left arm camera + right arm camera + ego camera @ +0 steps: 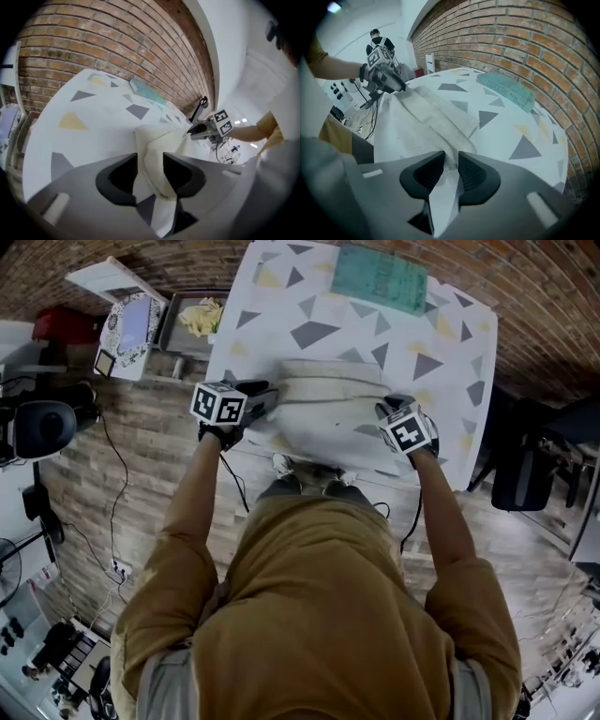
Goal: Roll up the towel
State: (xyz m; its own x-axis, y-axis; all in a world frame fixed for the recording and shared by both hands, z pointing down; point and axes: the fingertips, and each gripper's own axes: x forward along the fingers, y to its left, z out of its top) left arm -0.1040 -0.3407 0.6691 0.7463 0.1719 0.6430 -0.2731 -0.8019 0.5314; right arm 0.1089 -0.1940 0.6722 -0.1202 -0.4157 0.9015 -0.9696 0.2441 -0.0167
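A cream towel [328, 399] lies partly rolled on the white table [319, 296] with grey and yellow triangles, near its front edge. My left gripper [267, 395] is at the towel's left end, and its jaws have a bunched fold of towel [159, 140] filling the gap between them. At the right end my right gripper [386, 411] pinches a thin ridge of towel [422, 117] in a narrow gap. The left gripper view [150, 171] shows the right gripper [199, 130] across the towel. The right gripper view [451, 168] shows the left gripper [396, 84] at the far end.
A teal flat pad [380, 277] lies at the table's far side, next to the brick wall. Left of the table stand a tray with a yellow cloth [197, 320] and a white box [127, 324]. A black chair [525, 474] is at the right, and cables run over the wooden floor.
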